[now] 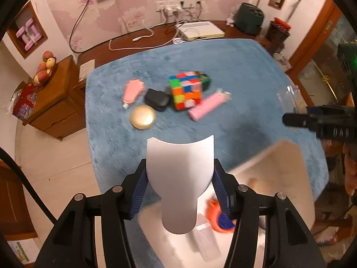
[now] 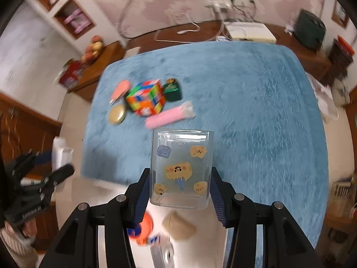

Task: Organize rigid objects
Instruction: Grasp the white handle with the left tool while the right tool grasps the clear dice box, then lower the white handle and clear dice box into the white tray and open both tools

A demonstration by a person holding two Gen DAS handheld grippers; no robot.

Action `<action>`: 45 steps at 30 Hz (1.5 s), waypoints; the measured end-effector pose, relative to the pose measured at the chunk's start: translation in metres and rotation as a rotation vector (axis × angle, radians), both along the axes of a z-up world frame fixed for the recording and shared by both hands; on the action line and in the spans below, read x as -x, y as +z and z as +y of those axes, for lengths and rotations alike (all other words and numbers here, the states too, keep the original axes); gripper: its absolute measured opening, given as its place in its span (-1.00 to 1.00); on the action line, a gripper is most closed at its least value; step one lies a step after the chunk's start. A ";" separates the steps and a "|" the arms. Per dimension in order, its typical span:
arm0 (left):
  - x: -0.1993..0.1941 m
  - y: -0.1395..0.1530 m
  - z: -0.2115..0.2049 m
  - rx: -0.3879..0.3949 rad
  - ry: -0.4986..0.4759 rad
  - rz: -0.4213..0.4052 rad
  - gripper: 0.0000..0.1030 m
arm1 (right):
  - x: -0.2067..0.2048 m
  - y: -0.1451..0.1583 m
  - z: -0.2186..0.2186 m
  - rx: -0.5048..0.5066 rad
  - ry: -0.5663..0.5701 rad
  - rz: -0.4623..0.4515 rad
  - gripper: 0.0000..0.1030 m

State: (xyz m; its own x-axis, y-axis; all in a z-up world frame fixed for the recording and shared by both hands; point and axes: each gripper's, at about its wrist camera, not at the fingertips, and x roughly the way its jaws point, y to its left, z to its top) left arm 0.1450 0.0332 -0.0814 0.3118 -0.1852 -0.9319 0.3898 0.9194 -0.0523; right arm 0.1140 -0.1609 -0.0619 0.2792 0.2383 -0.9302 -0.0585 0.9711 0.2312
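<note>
**Rigid objects split between the tongs and the blue desk**

Rigid objects wait in a cluster on the fluffy blue desk cover [image 1: 223, 67]: a multicoloured puzzle cube [image 1: 186, 90], a pink comb-shaped item [image 1: 131, 90], a black pouch [image 1: 157, 100], a round gold compact [image 1: 143, 117], a pink tube [image 1: 205, 108] and a dark green box [image 2: 173, 90].

The left tongs [image 1: 179, 192] pinch a smooth white curved plastic piece [image 1: 179, 178], likely lifted to go with similar things.

The right tongs [image 2: 179, 192] pinch a clear square glass cup [image 2: 181, 169] by its side walls, holding it mouth-forward. Its stickers show cheese cartoons and a blue label with illegible writing.
</note>
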 end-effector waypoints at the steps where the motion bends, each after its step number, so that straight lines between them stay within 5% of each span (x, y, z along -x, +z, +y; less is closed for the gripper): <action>1: 0.008 0.003 -0.002 0.004 -0.008 -0.002 0.13 | 0.015 0.005 0.003 0.008 0.022 -0.015 -0.02; 8: 0.058 0.001 -0.022 0.009 -0.073 0.019 0.13 | 0.085 0.006 0.020 0.052 0.103 -0.035 -0.02; 17: 0.104 -0.026 -0.041 -0.035 -0.158 0.033 0.13 | 0.134 -0.028 0.029 0.077 0.117 0.028 -0.02; 34: 0.136 -0.081 -0.068 -0.103 -0.287 0.111 0.13 | 0.150 -0.089 0.020 0.113 0.056 0.132 -0.01; 41: 0.136 -0.096 -0.072 -0.112 -0.298 0.151 0.14 | 0.153 -0.094 0.034 0.197 0.123 0.105 -0.01; 45: 0.137 -0.099 -0.071 -0.121 -0.299 0.155 0.14 | 0.154 -0.096 0.040 0.228 0.158 0.100 0.23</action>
State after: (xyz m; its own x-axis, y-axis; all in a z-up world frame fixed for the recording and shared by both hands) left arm 0.0084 -0.0377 -0.1808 0.1140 -0.1328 -0.9846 0.6389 0.7687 -0.0297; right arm -0.0398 -0.1206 -0.1574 0.1598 0.0529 -0.9857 -0.2007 0.9795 0.0200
